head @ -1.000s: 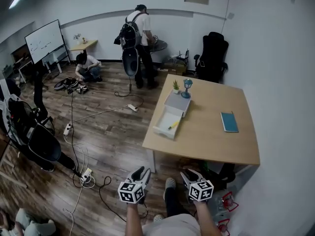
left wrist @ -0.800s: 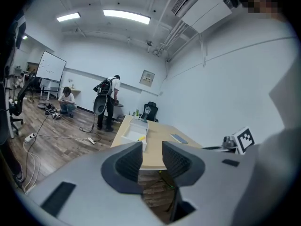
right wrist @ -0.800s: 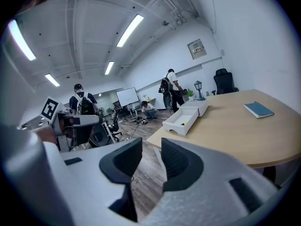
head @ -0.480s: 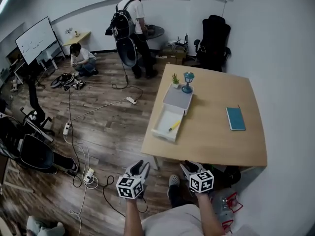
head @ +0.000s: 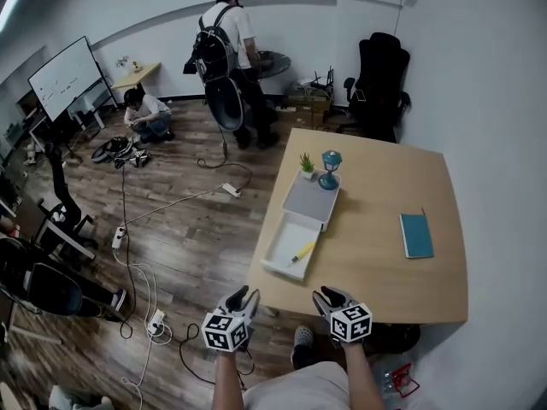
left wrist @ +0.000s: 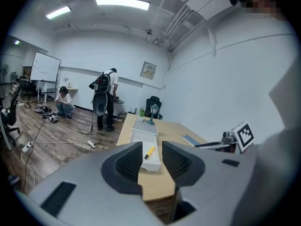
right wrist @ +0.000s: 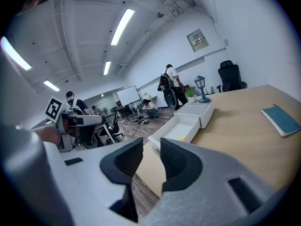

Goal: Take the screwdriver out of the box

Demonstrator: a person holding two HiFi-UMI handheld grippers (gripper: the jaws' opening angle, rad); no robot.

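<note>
A yellow screwdriver (head: 302,252) lies in the open drawer of a white box (head: 283,257) on the wooden table (head: 376,267). It also shows in the left gripper view as the screwdriver (left wrist: 149,152) and as a yellow bit in the drawer (right wrist: 182,136) in the right gripper view. My left gripper (head: 244,297) is open and held off the table's near edge, over the floor. My right gripper (head: 329,298) hangs at the near edge, its jaws closing with nothing between them. Both point toward the box from well short of it.
On the table are a teal notebook (head: 417,235), a small blue lamp (head: 330,169) and a potted plant (head: 306,166). A black chair (head: 380,88) stands behind it. A person stands (head: 226,49) and another crouches (head: 147,114) at the back. Cables and power strips (head: 137,254) lie on the floor.
Both grippers have come forward toward the table, and its near edge now lies just ahead of them. The right jaws have narrowed slightly.
</note>
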